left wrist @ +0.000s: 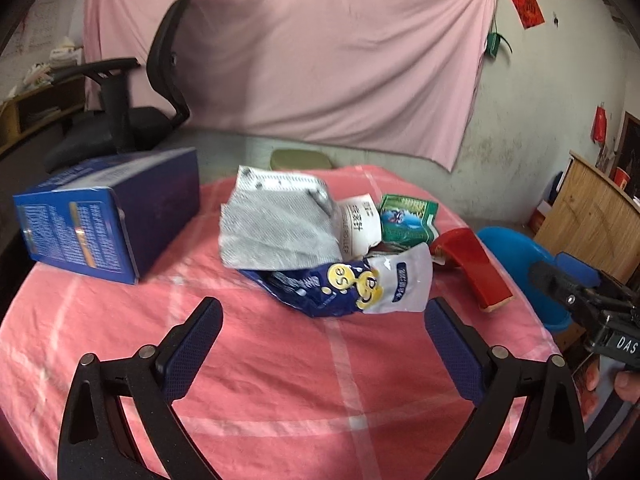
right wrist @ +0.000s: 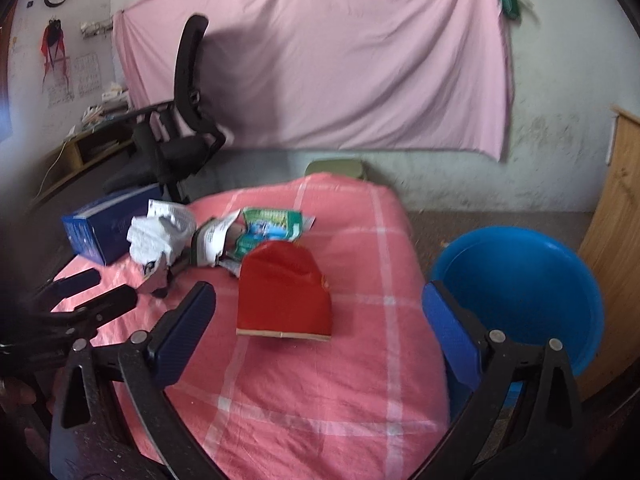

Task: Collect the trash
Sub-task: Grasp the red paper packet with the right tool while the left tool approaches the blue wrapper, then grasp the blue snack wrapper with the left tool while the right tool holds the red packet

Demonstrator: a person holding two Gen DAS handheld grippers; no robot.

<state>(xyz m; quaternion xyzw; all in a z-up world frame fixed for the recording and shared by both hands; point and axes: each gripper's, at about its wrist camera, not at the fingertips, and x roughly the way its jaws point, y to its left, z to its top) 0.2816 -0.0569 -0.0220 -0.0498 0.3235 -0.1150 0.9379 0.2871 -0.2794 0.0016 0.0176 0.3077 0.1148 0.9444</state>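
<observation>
Trash lies in a heap on a table under a pink checked cloth (left wrist: 280,392): a blue-and-white snack bag (left wrist: 344,286), a crumpled grey wrapper (left wrist: 276,228), a white paper (left wrist: 358,222), a green packet (left wrist: 406,218) and a red carton (left wrist: 476,266). A blue box (left wrist: 108,224) lies to the left. My left gripper (left wrist: 324,320) is open, just short of the snack bag, with nothing between its fingers. My right gripper (right wrist: 319,294) is open too, its fingers either side of the red carton (right wrist: 284,292) without touching it. A blue basin (right wrist: 520,292) stands off the table's right edge.
A black office chair (right wrist: 180,136) stands behind the table at the left, before a pink sheet on the wall. There is a wooden cabinet (right wrist: 616,240) to the right of the basin. Each gripper shows in the other's view: the right gripper (left wrist: 560,270) and the left gripper (right wrist: 108,286).
</observation>
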